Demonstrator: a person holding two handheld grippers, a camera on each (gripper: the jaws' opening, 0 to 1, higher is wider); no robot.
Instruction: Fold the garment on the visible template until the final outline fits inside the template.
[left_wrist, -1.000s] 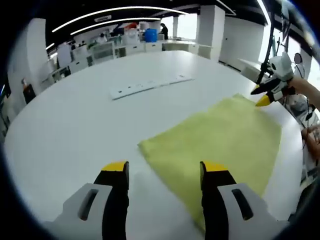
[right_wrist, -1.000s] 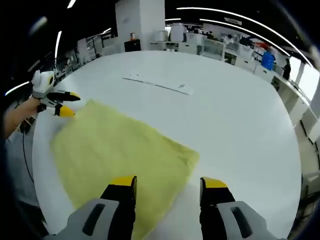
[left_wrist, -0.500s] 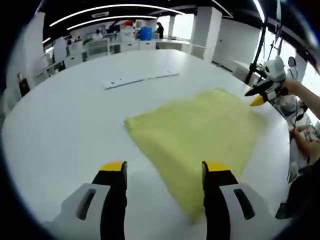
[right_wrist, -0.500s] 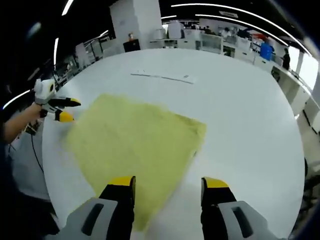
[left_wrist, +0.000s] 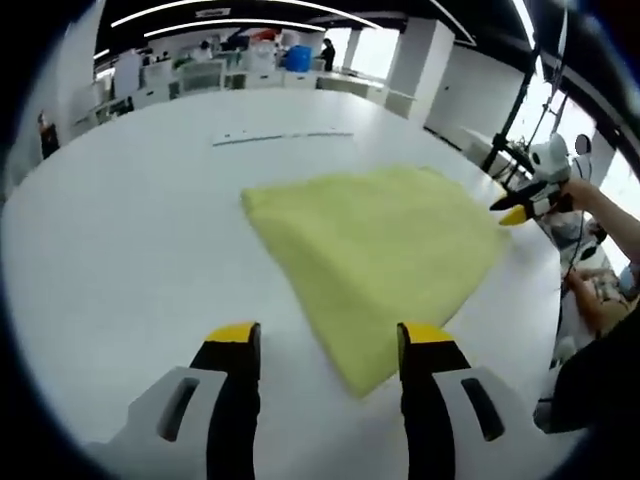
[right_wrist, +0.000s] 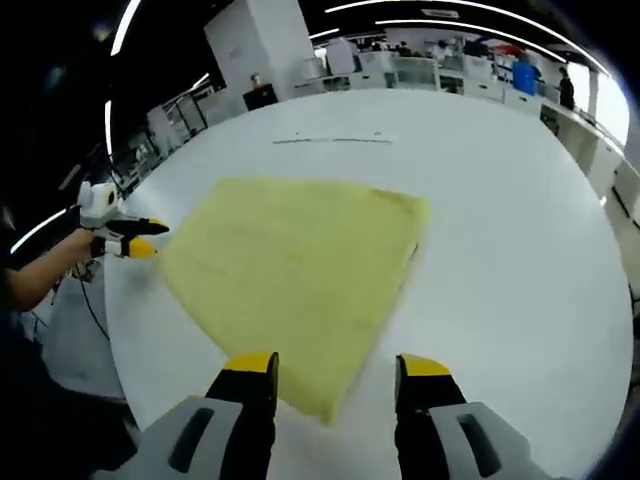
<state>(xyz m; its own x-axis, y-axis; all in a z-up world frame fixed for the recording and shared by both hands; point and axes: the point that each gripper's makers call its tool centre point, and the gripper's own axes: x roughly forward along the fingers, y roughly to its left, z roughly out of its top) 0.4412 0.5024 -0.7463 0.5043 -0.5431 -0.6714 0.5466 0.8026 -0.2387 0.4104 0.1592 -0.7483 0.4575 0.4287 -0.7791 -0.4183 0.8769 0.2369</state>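
Your left gripper (left_wrist: 318, 340) hovers with jaws apart and empty over the near corner of the yellow garment (left_wrist: 375, 255), which lies flat on the white table (left_wrist: 120, 240) (no template outline is discernible, and no containers). Your right gripper (right_wrist: 325, 368), equally spread and empty, is likewise above a corner. This looks like pre-fold positioning: next, lower each onto a corner and clamp it.
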